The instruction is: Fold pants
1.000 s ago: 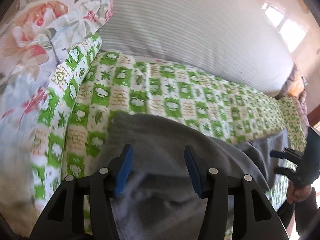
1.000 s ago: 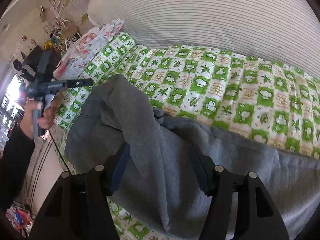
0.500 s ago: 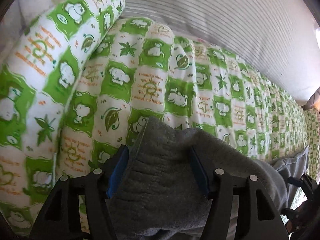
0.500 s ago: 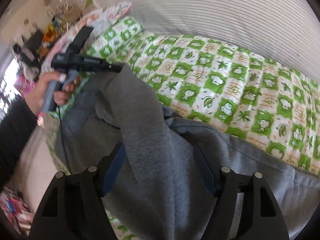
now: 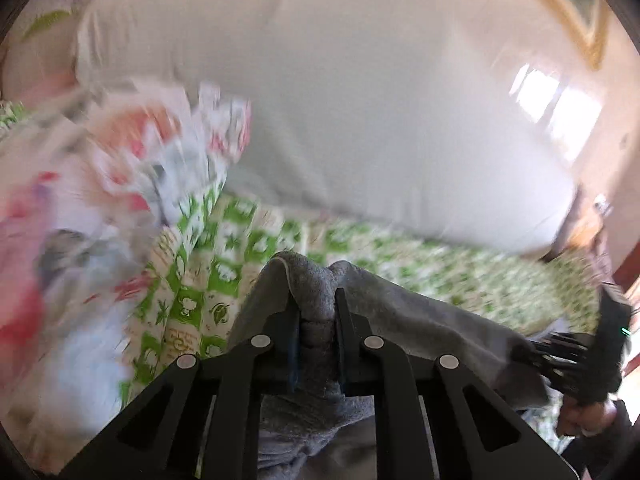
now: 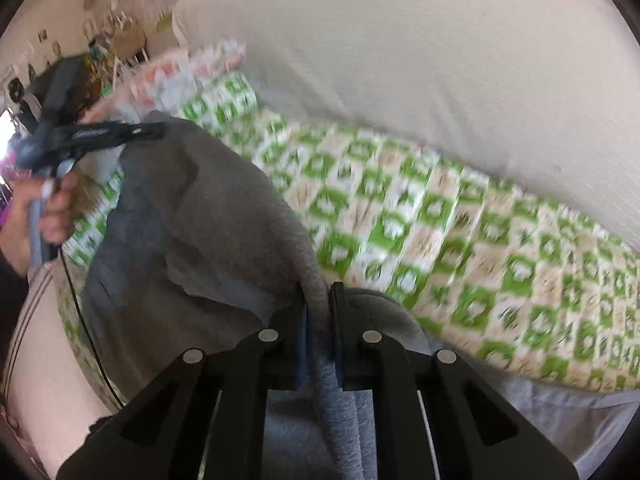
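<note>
Grey pants (image 6: 192, 232) hang between both grippers above a green and white patterned bed sheet (image 6: 460, 248). My left gripper (image 5: 316, 300) is shut on a bunched grey edge of the pants (image 5: 316, 280). It also shows in the right wrist view (image 6: 156, 132), at the far left, pinching the cloth's upper corner. My right gripper (image 6: 318, 296) is shut on a fold of the pants. It shows in the left wrist view (image 5: 536, 350) at the far right, holding the other end. Both views are blurred by motion.
A large white striped pillow (image 6: 420, 60) lies along the back of the bed. A floral pillow (image 5: 132, 160) sits at the left end. The sheet also shows in the left wrist view (image 5: 224, 276). Room clutter (image 6: 100, 48) stands beyond the bed's left end.
Both grippers have closed on the pants, from open half a second ago. Both have lifted the cloth up off the bed, and the views now tilt higher.
</note>
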A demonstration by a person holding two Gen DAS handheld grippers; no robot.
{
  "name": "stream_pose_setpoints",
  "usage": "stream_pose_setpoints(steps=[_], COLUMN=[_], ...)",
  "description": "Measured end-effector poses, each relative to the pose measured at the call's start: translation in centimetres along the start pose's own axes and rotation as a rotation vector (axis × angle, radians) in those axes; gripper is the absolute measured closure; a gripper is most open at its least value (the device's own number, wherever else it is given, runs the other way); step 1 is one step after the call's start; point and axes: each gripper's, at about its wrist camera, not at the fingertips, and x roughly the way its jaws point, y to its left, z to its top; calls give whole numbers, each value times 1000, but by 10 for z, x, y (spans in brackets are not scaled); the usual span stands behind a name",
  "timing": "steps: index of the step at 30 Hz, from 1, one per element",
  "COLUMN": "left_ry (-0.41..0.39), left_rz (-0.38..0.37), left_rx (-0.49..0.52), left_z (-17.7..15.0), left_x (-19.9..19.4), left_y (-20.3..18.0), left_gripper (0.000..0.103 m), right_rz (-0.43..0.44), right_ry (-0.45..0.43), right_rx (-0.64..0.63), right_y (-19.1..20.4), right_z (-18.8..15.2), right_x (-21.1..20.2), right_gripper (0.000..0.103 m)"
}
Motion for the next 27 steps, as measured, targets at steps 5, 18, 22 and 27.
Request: stream_pose_setpoints(steps=[5,18,22,27], left_ry=[-82,-40,-33,-69], left_rz=[-38,40,16,-15], left_rx=[3,-50,-123,-201], left_z=[-48,-166,-179,-195], left_x=[-52,-71,-80,-100], left_y=[-11,17,33,39], left_gripper=[90,80,71,55], right_rz=[59,160,189,253], right_ry=[-32,104,152,143], right_rx=[-54,-147,-171,-167], right_y=[9,44,60,70], right_z=[-15,-84,-94,-88], right_x=[-25,-19,-20,-37], right_gripper=[91,68,42,41])
